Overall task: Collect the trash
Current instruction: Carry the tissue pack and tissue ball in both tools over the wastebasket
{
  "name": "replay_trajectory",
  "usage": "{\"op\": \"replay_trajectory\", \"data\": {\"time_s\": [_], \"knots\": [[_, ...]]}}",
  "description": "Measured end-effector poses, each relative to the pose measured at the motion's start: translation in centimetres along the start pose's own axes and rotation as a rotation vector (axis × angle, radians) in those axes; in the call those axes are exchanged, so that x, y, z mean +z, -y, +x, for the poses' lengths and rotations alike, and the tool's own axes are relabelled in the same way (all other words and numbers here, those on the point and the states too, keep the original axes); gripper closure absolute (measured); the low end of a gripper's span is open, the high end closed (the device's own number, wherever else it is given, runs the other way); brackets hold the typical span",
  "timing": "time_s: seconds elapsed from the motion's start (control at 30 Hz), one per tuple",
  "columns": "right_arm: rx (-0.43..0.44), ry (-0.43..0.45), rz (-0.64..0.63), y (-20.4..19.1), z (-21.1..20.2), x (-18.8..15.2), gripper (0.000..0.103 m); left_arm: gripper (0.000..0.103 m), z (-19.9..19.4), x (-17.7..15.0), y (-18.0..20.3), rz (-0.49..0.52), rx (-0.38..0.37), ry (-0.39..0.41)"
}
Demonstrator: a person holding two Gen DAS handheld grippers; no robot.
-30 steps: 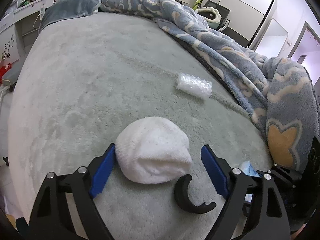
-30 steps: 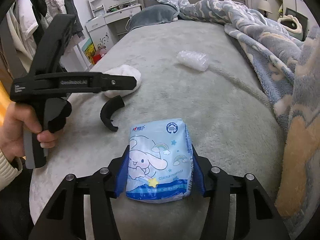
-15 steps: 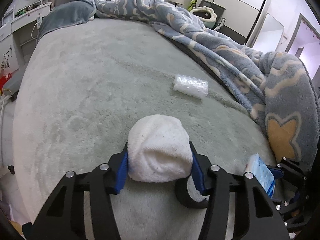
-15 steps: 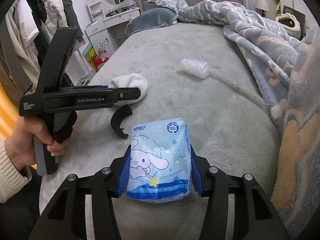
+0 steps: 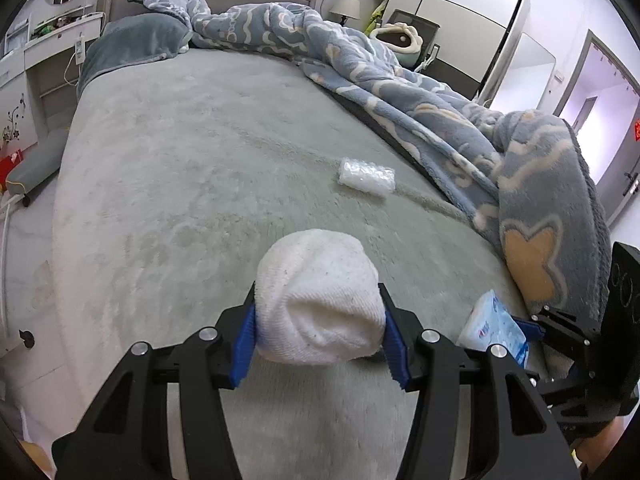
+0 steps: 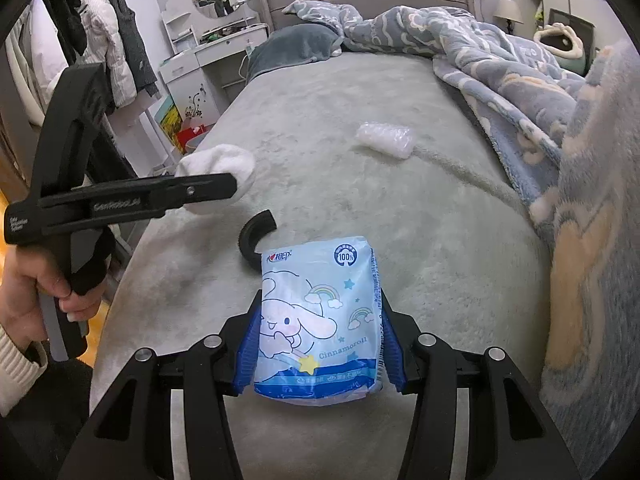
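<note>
Left wrist view shows the left gripper (image 5: 318,344) pinching the white sock ball (image 5: 318,312) and the right gripper (image 6: 320,350) pinching the tissue pack (image 6: 320,320), while the bubble-wrap piece (image 5: 366,176) lies ahead mid-bed (image 5: 180,168), nearer the right one.

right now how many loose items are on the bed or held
4: white sock ball in left claw, tissue pack in right claw, bubble wrap mid-bed, black curved piece beside pack. More may hide under the blanket.

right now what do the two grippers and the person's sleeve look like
Both are black plastic frames with silver bolts and blue ribbed pads: left gripper, right gripper. The left one has white lettering on its side and a pistol-style handle. The sleeve is cream ribbed knit.
</note>
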State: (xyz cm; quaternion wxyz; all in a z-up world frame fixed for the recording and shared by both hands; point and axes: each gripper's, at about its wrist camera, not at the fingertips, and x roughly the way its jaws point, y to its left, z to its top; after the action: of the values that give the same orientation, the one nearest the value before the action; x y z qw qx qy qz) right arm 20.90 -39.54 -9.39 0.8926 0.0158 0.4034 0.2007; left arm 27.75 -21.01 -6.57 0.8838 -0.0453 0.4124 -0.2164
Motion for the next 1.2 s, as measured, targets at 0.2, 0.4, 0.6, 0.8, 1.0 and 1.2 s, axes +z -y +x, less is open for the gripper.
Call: {"op": "replay_trajectory", "data": {"time_s": [0.2, 0.4, 0.6, 0.8, 1.0, 1.2], "knots": [[0.021, 0.007, 0.027, -1.2, -0.2, -0.7, 0.051, 0.046, -1.6, -1.3, -0.2, 0.013, 0.005, -0.007], [0.067, 0.018, 0.048, -2.9, -0.3, -1.0, 0.051, 0.046, -3.3, -2.5, -0.6, 0.057, 0.036, -0.022], [0.082, 0.026, 0.05, -4.3, -0.3, -0.8, 0.051, 0.046, -4.9, -3.6, -2.1, 0.074, 0.07, -0.03], [0.097, 0.028, 0.026, -6.2, 0.0, -0.3, 0.051, 0.046, -5.7, -4.3, -3.3, 0.084, 0.084, -0.055], [0.11, 0.024, -0.001, -8.2, 0.8, 0.4, 0.051, 0.045, -6.5, -5.2, -5.4, 0.076, 0.093, -0.089], [0.128, 0.024, -0.039, -10.8, 1.9, 1.7, 0.051, 0.045, -7.5, -5.6, -7.8, 0.055, 0.103, -0.091]]}}
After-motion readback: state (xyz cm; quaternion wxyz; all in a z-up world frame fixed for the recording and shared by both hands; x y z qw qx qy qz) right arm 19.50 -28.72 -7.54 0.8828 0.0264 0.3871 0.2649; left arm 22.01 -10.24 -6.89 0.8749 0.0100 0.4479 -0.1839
